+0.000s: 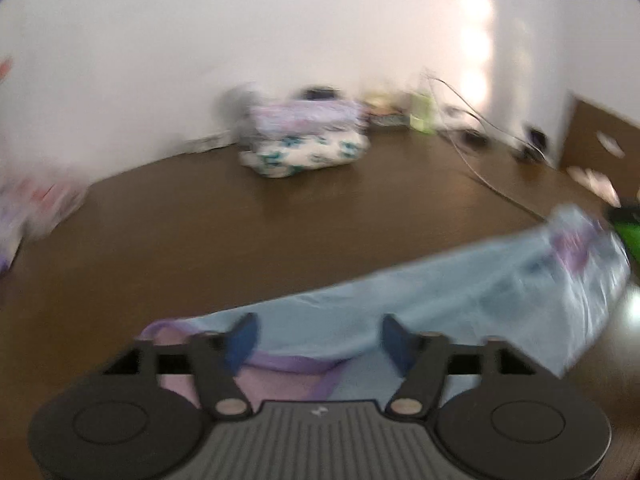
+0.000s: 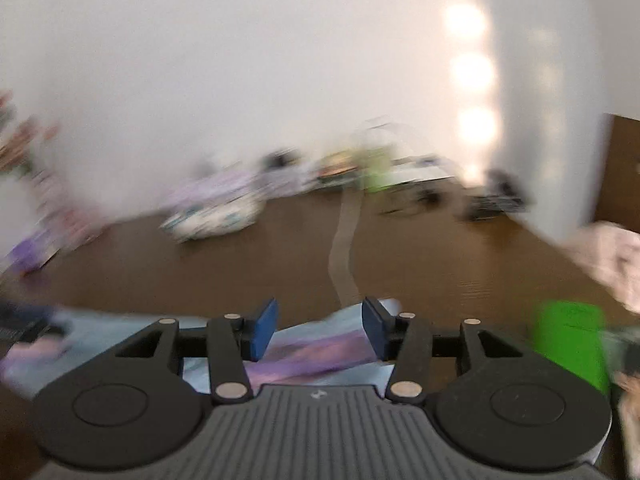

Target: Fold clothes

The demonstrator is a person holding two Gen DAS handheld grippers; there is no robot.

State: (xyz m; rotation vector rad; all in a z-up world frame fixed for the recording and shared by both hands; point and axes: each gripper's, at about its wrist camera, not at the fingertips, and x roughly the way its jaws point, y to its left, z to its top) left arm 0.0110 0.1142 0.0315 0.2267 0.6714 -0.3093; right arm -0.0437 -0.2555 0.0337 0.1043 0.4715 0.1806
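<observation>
Soft, thin pale-blue cloth garment (image 1: 400, 304) with lilac trim, matt, lightly creased. Dark brown wood-grain bench (image 1: 240, 232), smooth, faint sheen. Matt black plastic on left gripper (image 1: 318, 338), ribbed grey housing, blue rubbery-looking pads (image 1: 244, 340). Patterned cloth in the folded stack (image 1: 304, 140).

A dark brown wooden tabletop (image 1: 280, 216) runs ahead to a plain white wall (image 1: 240, 32). Bright patches of light (image 2: 468, 76) climb the wall up to the right, beside a brown panel (image 2: 620, 168) at the far right edge.
</observation>
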